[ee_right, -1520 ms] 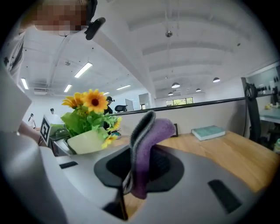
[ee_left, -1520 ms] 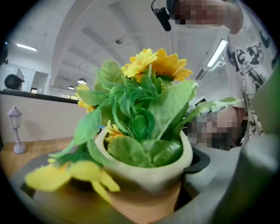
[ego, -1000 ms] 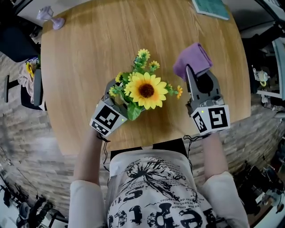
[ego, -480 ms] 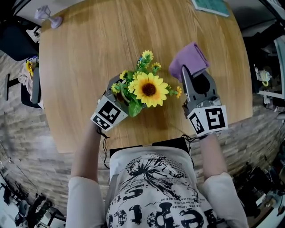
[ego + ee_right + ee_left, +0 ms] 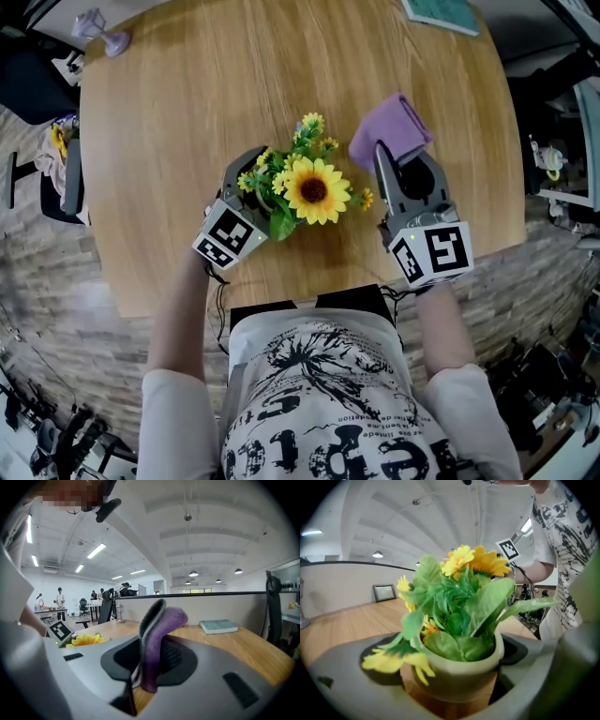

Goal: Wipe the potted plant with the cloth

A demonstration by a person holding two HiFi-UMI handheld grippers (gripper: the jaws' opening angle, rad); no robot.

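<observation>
The pot (image 5: pixel 459 677) stands on the round table (image 5: pixel 187 112), near its front edge and just ahead of the person. It is a small, squat bowl, pale green and smooth, with a thick rounded rim. It is packed full: broad glossy leaves (image 5: pixel 485 606) crowd the mouth, finer feathery green rises behind them, and small yellow blossoms (image 5: pixel 410 663) spill over the rim on one side. One big sunflower (image 5: pixel 314 190) tops the plant (image 5: pixel 291 178), flat and round with a dark brown centre, facing up.

The left gripper (image 5: pixel 251 178) has its grey jaws either side of the pot. They have just been opening further and stand spread wide, with the pot between them but not clamped. A strip of bare wood and a dark gap show between its wall and the pads.

The right gripper (image 5: pixel 386 157) sits just to the right of the plant, apart from it. Its jaws are pressed together on the cloth (image 5: pixel 157 639), a folded purple piece, soft and nubbly like towelling, with a grey edge along one fold. The pinch is low down, so the free end stands up and curls over the jaw tips; from above it reads as a plump lilac fold (image 5: pixel 394 127) beyond the gripper, clear of the flowers.

The tabletop is light wood with a fine straight grain. At its far edge lies a thin teal book (image 5: pixel 445 14), flat and closed.
</observation>
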